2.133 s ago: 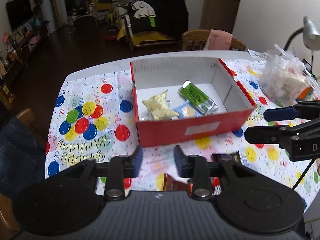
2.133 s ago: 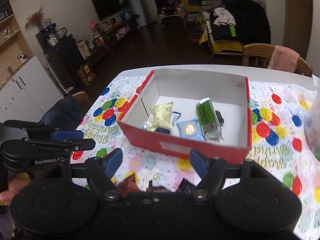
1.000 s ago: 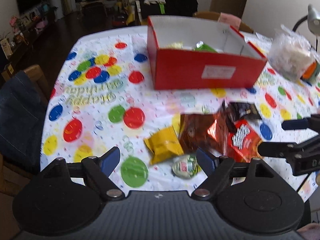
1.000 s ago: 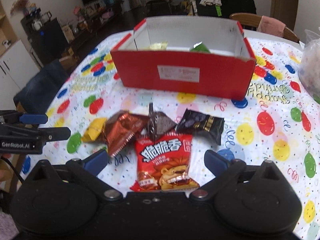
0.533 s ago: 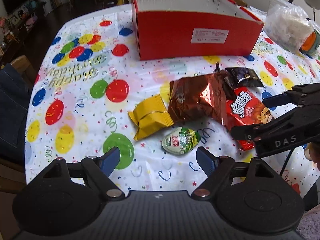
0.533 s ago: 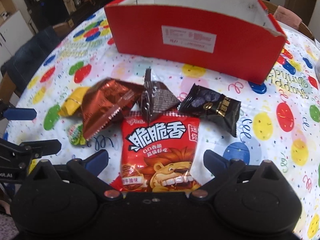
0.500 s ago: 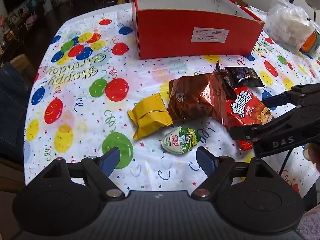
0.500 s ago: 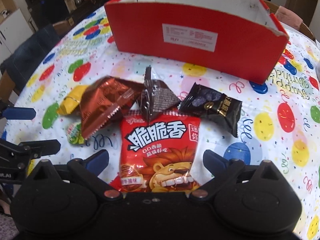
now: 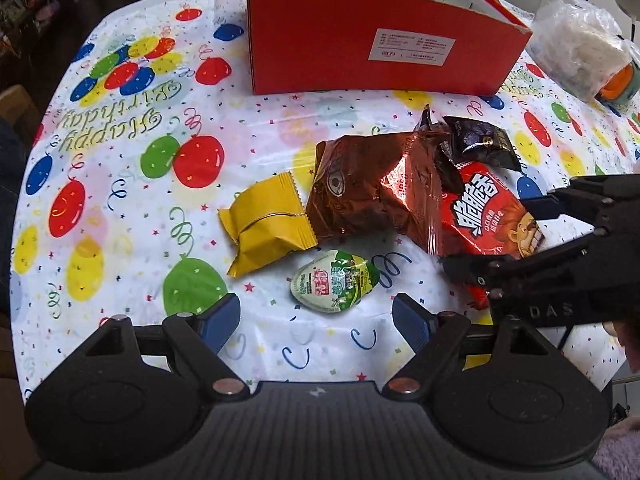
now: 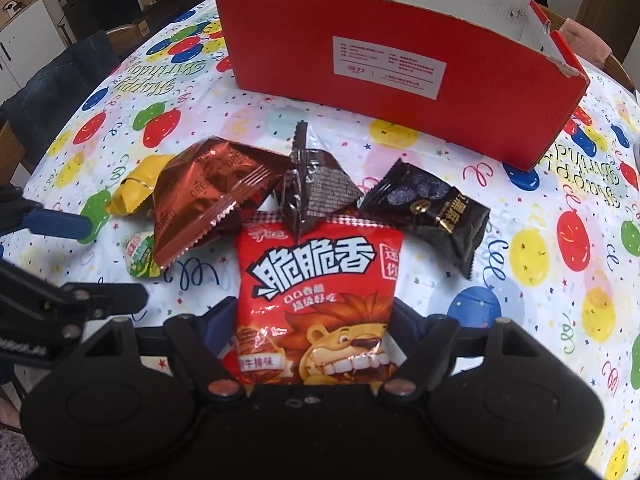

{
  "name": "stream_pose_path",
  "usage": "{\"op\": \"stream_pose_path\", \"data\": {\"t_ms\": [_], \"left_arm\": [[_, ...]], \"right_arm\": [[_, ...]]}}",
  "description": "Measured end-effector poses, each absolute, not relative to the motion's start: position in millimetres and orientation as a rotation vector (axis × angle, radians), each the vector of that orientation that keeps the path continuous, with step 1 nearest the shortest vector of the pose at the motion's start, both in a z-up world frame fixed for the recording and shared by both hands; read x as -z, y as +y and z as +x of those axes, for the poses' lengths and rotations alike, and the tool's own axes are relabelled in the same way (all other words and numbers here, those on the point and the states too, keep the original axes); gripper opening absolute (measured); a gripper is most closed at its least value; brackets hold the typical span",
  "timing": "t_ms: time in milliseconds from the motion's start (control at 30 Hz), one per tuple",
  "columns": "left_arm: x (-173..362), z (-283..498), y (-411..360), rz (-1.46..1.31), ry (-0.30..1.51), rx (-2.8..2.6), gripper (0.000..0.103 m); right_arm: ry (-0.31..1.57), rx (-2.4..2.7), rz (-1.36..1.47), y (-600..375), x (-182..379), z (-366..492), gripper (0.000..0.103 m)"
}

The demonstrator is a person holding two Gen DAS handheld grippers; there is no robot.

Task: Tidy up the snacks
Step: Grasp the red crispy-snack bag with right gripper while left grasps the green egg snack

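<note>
A red snack bag (image 10: 316, 276) with a lion print lies between the jaws of my right gripper (image 10: 314, 320), which are closing, and the pads meet its two sides. My left gripper (image 9: 316, 320) hangs open just in front of a green-and-white egg-shaped snack (image 9: 334, 284). Beyond it lie a yellow packet (image 9: 268, 226) and a brown foil Oreo bag (image 9: 368, 196). A dark pyramid packet (image 10: 316, 188) and a black packet (image 10: 432, 208) lie behind the red bag. The red cardboard box (image 10: 400, 72) stands at the back.
A balloon-print birthday cloth (image 9: 120, 184) covers the round table. A clear plastic bag (image 9: 576, 44) of goods sits at the far right by a lamp. Chairs stand around the table edge, one with dark clothing (image 10: 60, 80) on it.
Both grippers came down from above the box to the loose snacks at the table's front. The right jaws have narrowed onto the red bag; the left jaws kept their width.
</note>
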State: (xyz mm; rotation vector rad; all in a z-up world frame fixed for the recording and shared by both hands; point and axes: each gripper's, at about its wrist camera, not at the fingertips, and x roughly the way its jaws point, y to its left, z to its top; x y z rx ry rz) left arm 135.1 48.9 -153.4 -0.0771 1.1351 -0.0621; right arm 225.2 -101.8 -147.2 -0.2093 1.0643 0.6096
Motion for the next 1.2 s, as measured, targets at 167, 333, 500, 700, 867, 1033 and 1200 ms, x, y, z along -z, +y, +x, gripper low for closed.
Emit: {"op": "stream_pose_path", "data": {"t_ms": [167, 333, 500, 700, 867, 1033, 1200], "left_arm": [[159, 144, 45, -0.068, 1.15, 0.062, 0.083], [163, 149, 41, -0.062, 1.15, 0.066, 0.078], [163, 151, 35, -0.028, 1.14, 0.068, 0.067], [162, 147, 29, 0.04, 1.118, 0.071, 0.047], [161, 144, 29, 0.045, 1.105, 0.083, 0.044], [161, 143, 34, 0.012, 1.105, 0.089, 0.044], [160, 140, 40, -0.03, 1.111, 0.097, 0.044]], "right_arm": [[1.063, -0.619, -0.212, -104, 146, 223, 0.071], [1.066, -0.614, -0.205, -109, 146, 223, 0.068], [1.061, -0.61, -0.208, -109, 146, 220, 0.067], [1.061, -0.607, -0.208, -109, 145, 220, 0.067], [1.06, -0.597, -0.205, -109, 144, 218, 0.065], [1.078, -0.59, -0.188, -113, 142, 215, 0.063], [1.113, -0.577, -0.128, -127, 139, 209, 0.062]]}}
